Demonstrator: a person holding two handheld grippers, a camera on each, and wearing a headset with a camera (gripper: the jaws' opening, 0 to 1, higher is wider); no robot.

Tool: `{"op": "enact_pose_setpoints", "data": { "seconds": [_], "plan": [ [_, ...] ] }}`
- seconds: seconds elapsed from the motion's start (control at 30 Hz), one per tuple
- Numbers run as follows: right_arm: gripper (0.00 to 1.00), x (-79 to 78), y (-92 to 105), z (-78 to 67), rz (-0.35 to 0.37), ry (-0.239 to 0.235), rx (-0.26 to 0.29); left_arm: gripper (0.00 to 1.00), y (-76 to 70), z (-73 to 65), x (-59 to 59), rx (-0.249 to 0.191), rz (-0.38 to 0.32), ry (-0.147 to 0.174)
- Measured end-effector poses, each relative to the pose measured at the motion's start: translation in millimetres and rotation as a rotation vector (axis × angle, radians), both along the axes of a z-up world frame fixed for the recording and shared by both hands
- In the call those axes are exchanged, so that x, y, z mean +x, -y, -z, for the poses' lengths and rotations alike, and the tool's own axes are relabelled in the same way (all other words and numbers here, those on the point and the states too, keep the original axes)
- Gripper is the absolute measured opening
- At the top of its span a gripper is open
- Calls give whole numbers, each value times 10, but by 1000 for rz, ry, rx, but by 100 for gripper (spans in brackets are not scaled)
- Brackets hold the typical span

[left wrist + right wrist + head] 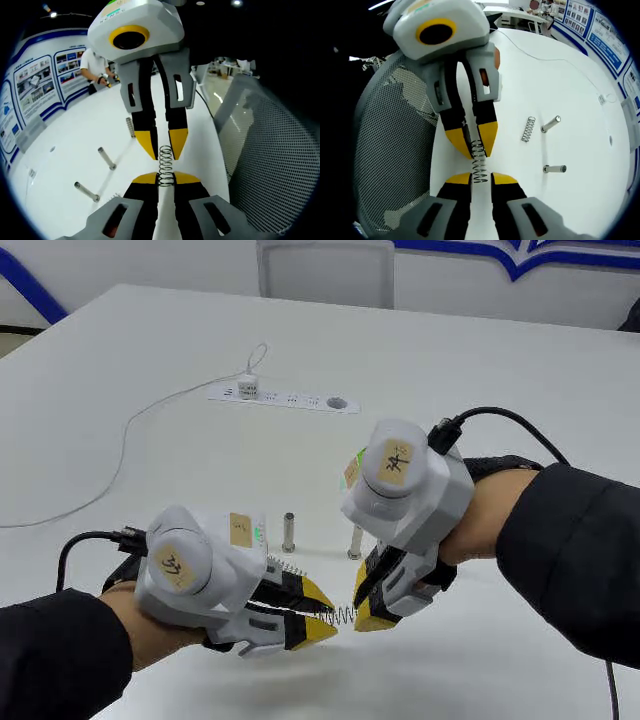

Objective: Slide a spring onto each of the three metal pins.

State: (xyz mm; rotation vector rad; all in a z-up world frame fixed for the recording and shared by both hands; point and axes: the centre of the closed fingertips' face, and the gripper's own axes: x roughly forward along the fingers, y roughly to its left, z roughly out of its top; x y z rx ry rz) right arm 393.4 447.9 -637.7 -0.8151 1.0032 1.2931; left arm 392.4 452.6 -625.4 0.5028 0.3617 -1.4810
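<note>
Left tongs (pixel 322 614) and right tongs (pixel 366 614) clenched on opposite ends of one spring (pixel 343 615).

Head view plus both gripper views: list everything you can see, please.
Table: 1, white, under everything.
Pins: 2, silver, upright mid-table.
Held spring: 1, steel, held between both claws.
Loose springs: 2, steel, lying on the table near the pins.
Power strip: 1, white, far side of the table.
Mesh chair: 1, grey, beside the table.
Sleeves: 2, dark, on the person's arms.
Left claw: 1, black-yellow, shut on one spring end.
Right claw: 1, black-yellow, shut on the other end.
</note>
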Motion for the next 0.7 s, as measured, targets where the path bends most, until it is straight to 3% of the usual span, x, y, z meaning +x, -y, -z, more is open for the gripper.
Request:
{"op": "enact_pose_setpoints", "data": {
  "seconds": [0.27,0.7],
  "plan": [
    [15,-17,9,28,10,-2,16,10,9,-31,11,-17,-7,-5],
    [12,15,-86,-170,3,28,47,10,3,-33,26,-21,-20,-12]
  ]
}}
